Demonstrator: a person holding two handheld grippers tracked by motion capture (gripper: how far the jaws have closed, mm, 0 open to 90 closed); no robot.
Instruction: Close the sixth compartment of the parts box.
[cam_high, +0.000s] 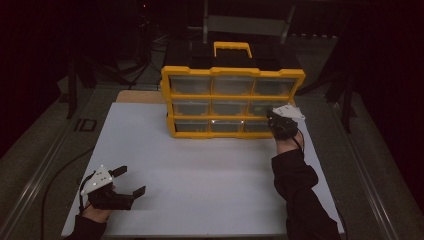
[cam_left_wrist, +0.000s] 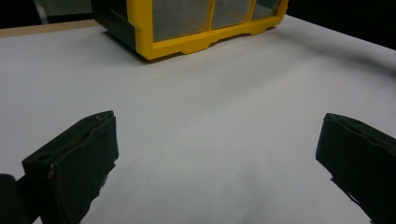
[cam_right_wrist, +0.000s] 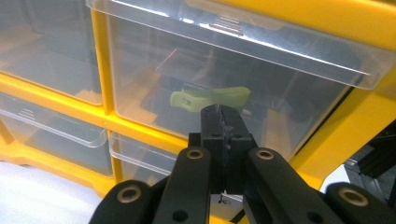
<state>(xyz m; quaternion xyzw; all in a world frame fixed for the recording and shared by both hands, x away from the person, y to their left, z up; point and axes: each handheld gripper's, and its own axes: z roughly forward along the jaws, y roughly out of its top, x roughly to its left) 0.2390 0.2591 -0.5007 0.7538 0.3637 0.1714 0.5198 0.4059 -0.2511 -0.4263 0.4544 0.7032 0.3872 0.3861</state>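
At the organizer's (cam_high: 232, 100) middle-right drawer (cam_right_wrist: 233, 84), right gripper (cam_right_wrist: 223, 116) is pressing closed jaws against the clear front, apparently to work it open, while left gripper (cam_high: 127, 182) is idling wide-jawed well in front.

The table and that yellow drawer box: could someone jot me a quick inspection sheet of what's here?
Surface: white table top, bare in front.
Job's things: yellow drawer cabinet upright at the back; clear drawer holds a pale green clip-like piece.
Clutter: nothing seen.
Grippers: left gripper open, low over the table; right gripper shut, fingers at the clear drawer's front.
Cables: dark cable left of the table.
Surroundings: dark room, metal frames.
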